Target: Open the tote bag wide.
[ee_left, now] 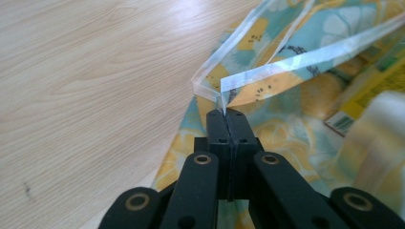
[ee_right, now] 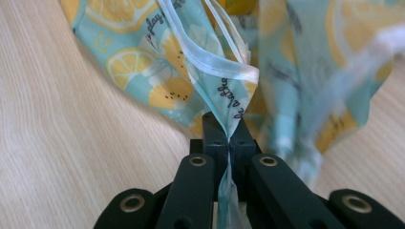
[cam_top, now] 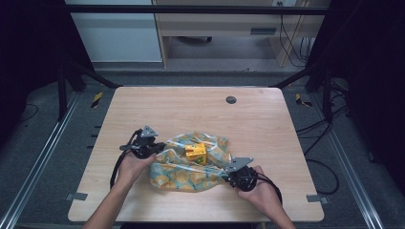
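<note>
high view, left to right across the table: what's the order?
left gripper → yellow box, sitting on the lemon-print bag → right gripper. Both grippers are shut on the bag's edges.

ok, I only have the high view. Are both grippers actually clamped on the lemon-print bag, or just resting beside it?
Observer: The left gripper is shut on the bag; its fingers pinch the clear edge strip at a corner.
Operator: And the right?
Observer: The right gripper is shut on the bag too, with printed film running down between its fingers.
Operator: Anything readable on the bag?
Observer: The right gripper view shows small script on the film, with the word "play" near a lemon slice.
Operator: The yellow box?
Observer: In the left gripper view the yellow box lies against the bag, blurred, so I cannot read it.
</note>
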A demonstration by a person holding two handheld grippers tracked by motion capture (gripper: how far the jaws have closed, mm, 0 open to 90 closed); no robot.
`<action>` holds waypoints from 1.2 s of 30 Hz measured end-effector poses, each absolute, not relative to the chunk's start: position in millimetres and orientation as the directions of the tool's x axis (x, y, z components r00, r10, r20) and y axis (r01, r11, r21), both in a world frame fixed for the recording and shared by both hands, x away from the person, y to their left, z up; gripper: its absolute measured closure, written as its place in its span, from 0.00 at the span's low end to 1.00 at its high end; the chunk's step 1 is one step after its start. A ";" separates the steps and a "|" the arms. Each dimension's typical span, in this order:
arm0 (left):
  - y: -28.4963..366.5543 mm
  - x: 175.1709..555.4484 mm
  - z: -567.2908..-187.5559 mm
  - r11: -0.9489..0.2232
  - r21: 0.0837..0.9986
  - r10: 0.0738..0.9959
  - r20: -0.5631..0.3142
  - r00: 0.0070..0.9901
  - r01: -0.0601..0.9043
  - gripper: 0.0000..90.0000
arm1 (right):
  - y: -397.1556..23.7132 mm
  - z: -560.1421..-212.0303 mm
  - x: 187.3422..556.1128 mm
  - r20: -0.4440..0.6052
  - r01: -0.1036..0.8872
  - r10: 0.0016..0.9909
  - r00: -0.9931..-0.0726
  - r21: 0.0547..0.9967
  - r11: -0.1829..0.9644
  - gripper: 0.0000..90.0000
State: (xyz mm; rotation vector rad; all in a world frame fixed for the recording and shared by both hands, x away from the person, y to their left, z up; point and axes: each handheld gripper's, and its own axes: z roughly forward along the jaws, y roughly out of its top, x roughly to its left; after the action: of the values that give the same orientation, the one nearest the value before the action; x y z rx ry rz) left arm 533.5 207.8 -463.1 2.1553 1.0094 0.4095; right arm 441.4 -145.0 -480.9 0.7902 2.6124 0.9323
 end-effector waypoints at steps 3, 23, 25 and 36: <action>209.2 535.1 -467.2 -0.438 0.713 0.770 -0.017 0.637 0.548 1.00 | -148.7 -483.9 441.2 -0.047 0.415 0.573 -0.818 0.643 0.644 1.00; 212.3 540.2 -474.0 -0.454 0.694 0.775 -0.001 0.632 0.559 1.00 | -154.6 -490.0 439.1 -0.019 0.437 0.572 -0.820 0.625 0.647 1.00; 211.8 540.2 -474.5 -0.455 0.691 0.777 0.000 0.630 0.562 1.00 | -155.2 -490.2 438.7 -0.013 0.435 0.568 -0.823 0.628 0.645 1.00; 213.0 539.9 -475.8 -0.454 0.691 0.778 0.000 0.629 0.562 1.00 | -158.4 -490.6 437.1 -0.007 0.442 0.576 -0.817 0.633 0.635 1.00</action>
State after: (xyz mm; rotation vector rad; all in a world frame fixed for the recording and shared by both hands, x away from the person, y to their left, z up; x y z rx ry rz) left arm 539.9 213.0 -475.8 2.1844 1.0431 0.4182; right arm 437.1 -158.4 -490.6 0.8354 2.6475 0.9420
